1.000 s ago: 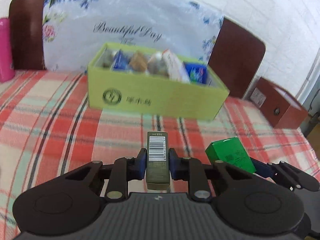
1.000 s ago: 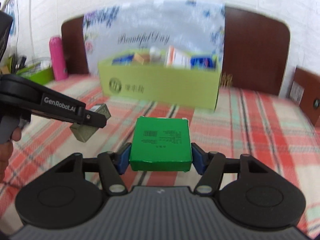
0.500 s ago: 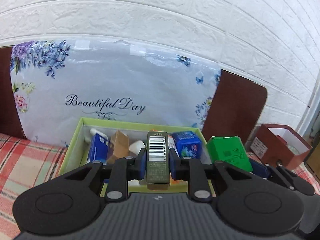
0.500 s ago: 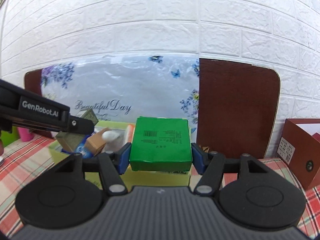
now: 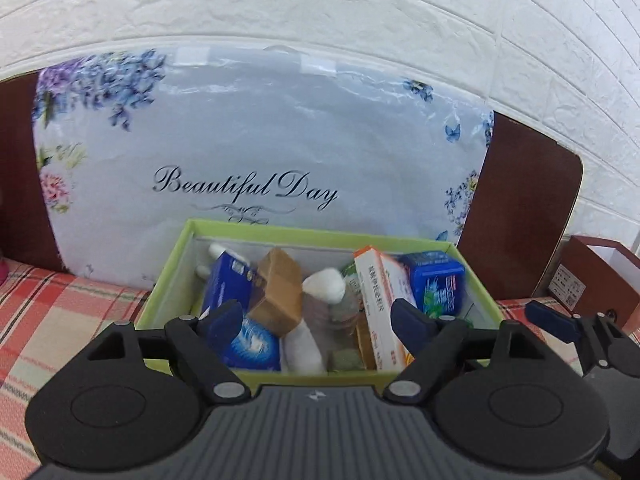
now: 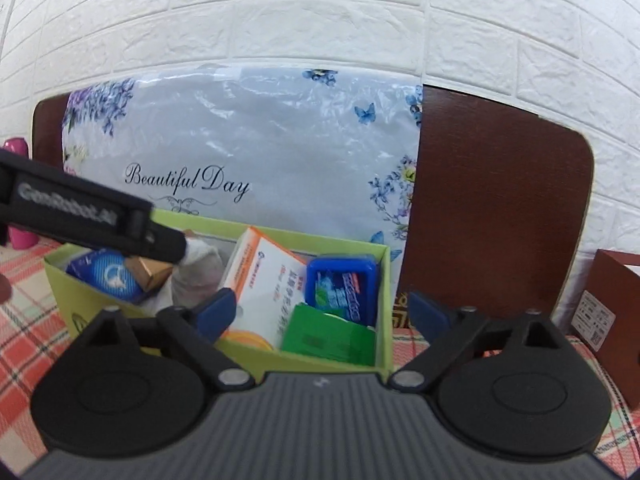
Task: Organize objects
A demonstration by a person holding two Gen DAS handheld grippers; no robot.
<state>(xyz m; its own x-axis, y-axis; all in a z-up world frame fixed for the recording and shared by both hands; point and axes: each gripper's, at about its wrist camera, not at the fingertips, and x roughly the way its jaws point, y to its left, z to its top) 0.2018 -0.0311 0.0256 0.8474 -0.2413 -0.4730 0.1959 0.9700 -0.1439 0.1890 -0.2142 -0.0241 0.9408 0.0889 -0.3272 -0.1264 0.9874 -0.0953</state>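
Observation:
The yellow-green cardboard box [image 5: 320,234] stands right under both grippers, packed with a blue carton [image 5: 228,285], a brown box [image 5: 280,289], an orange-and-white carton [image 5: 379,286] and a blue tin [image 5: 436,280]. My left gripper [image 5: 316,319] hangs over it, its jaws opening with nothing between them. A small olive box end [image 5: 345,360] shows low by the front wall. My right gripper [image 6: 324,312] is over the box's right end [image 6: 382,292], its jaws opening and empty. The green box [image 6: 328,336] lies inside below it. The left gripper's arm [image 6: 80,216] crosses the right wrist view.
A plastic-wrapped floral pillow [image 5: 248,152] leans on a dark brown headboard [image 6: 492,208] behind the box. A red-brown box [image 6: 612,304] sits at the right, a pink bottle [image 6: 16,148] at the far left. The red plaid bedcover [image 5: 60,320] lies underneath.
Both grippers moved forward over the yellow-green box and opened. The left let go of the olive box and the right let go of the green box, which now lies inside.

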